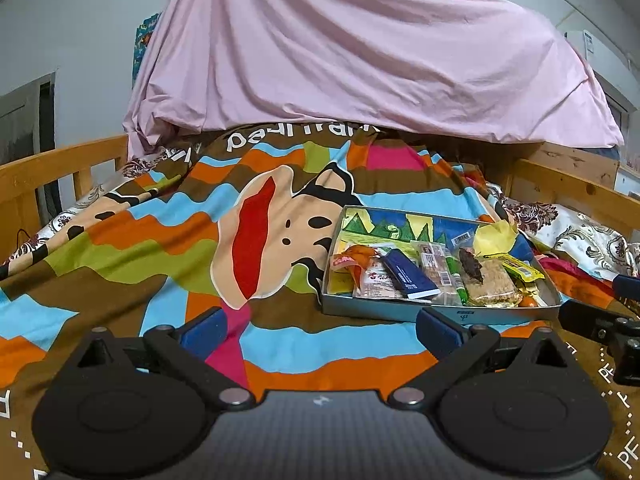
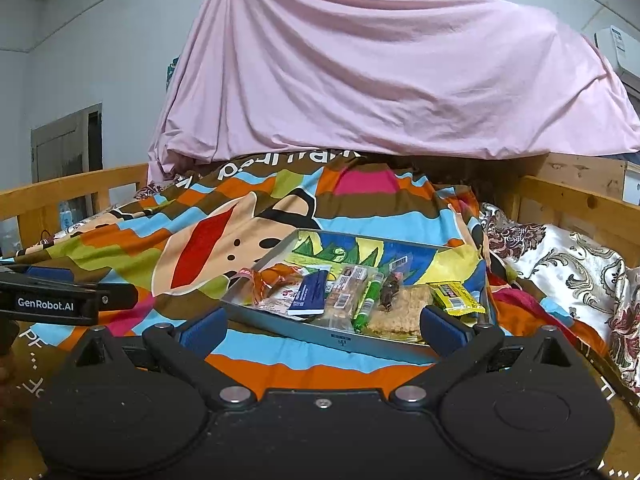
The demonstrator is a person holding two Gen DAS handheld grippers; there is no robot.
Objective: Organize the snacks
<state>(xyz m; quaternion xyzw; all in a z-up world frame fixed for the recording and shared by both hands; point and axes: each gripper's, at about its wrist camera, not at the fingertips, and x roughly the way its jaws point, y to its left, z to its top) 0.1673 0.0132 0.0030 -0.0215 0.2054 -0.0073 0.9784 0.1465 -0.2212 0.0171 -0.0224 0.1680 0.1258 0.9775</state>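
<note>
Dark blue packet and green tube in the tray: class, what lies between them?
A clear-wrapped bar with a barcode label lies between the dark blue packet and green tube, clearest in the right wrist view.

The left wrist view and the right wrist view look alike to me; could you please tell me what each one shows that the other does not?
Only the left wrist view shows the right gripper at its right edge.

Only the right wrist view shows the left gripper's black body with the white GenRobot.AI label at its left edge.

Both show the shallow grey metal tray of packaged snacks, including a dark blue packet, on the colourful cartoon blanket, with the draped pink sheet behind.
</note>
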